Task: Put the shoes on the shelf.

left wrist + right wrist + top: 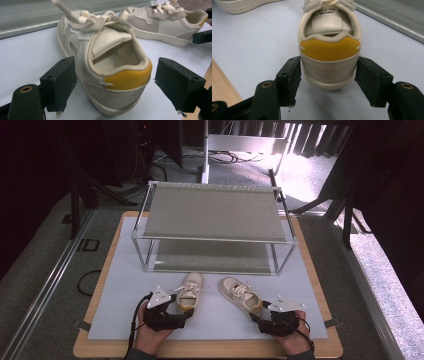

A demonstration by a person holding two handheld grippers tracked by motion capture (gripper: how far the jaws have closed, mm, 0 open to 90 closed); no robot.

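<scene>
Two cream sneakers with yellow heel tabs stand on a pale mat, heels toward me. My left gripper is open at the left shoe. In the left gripper view its jaws flank the heel with gaps on both sides. My right gripper is at the heel of the right shoe. In the right gripper view its pads sit tight beside that heel, and I cannot tell whether they touch it. Both shoes rest flat on the mat.
A two-tier metal shoe rack with grey shelves stands just behind the shoes. The mat lies on a wooden table with its edge close to my hands. Dark floor, cables and stands surround the table.
</scene>
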